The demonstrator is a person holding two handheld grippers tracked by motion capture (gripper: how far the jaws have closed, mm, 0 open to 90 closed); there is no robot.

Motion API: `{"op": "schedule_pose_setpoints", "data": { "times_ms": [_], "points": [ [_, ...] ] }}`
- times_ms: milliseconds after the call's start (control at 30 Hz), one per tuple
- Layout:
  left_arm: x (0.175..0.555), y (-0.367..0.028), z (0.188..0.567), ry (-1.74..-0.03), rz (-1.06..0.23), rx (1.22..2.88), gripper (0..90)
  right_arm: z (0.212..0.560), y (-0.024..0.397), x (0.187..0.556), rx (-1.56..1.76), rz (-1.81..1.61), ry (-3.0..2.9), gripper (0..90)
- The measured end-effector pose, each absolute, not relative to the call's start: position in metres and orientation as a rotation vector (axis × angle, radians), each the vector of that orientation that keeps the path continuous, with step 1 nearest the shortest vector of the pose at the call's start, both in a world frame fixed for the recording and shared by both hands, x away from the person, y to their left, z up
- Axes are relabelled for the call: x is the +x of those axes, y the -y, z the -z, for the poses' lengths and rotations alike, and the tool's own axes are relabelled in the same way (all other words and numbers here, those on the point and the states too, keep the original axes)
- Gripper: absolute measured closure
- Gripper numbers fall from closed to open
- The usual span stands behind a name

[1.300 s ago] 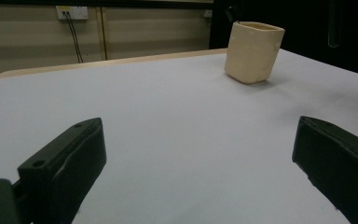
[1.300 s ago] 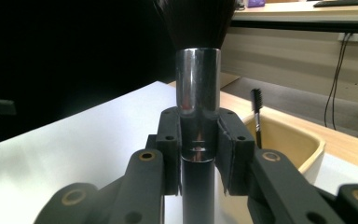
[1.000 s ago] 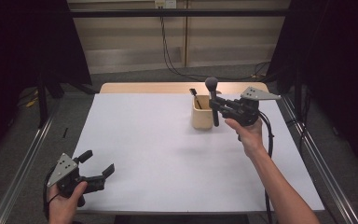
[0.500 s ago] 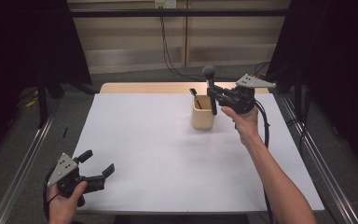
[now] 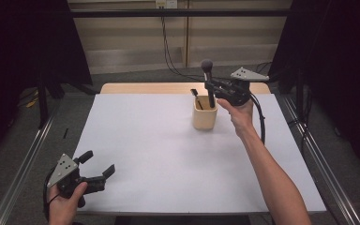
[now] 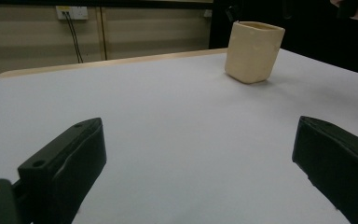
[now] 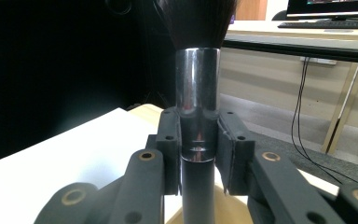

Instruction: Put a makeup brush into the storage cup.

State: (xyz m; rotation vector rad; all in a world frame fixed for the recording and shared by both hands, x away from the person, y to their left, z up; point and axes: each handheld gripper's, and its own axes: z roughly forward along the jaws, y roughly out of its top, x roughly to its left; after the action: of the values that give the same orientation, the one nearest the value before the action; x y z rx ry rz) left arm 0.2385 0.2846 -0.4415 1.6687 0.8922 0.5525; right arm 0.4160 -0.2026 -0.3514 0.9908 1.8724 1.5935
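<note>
Black brush (image 5: pixel 209 84), clamped in right tongs (image 5: pixel 212 87), moved above cup (image 5: pixel 204 115); left tongs (image 5: pixel 98 168) agape, empty.

The table (image 5: pixel 168 164) has a flat white top, with a strip of pale wood showing along its far edge at twelve o'clock. One thing stands directly on it: a cream-coloured cup (image 5: pixel 204 113), squarish with rounded corners, upright, toward one o'clock from the table's middle and near the far edge. In the left gripper view the cup (image 6: pixel 253 51) casts a faint shadow at its foot. Metal rails run along the table's left and right sides.
</note>
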Motion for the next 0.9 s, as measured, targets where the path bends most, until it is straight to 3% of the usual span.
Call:
{"op": "schedule_pose_setpoints", "data": {
  "times_ms": [900],
  "points": [
    [0.238,-0.286,0.441,-0.891,-0.556,1.667,2.8,0.378,0.201,0.439,1.052,-1.565,-1.865,73.1]
  ]
}}
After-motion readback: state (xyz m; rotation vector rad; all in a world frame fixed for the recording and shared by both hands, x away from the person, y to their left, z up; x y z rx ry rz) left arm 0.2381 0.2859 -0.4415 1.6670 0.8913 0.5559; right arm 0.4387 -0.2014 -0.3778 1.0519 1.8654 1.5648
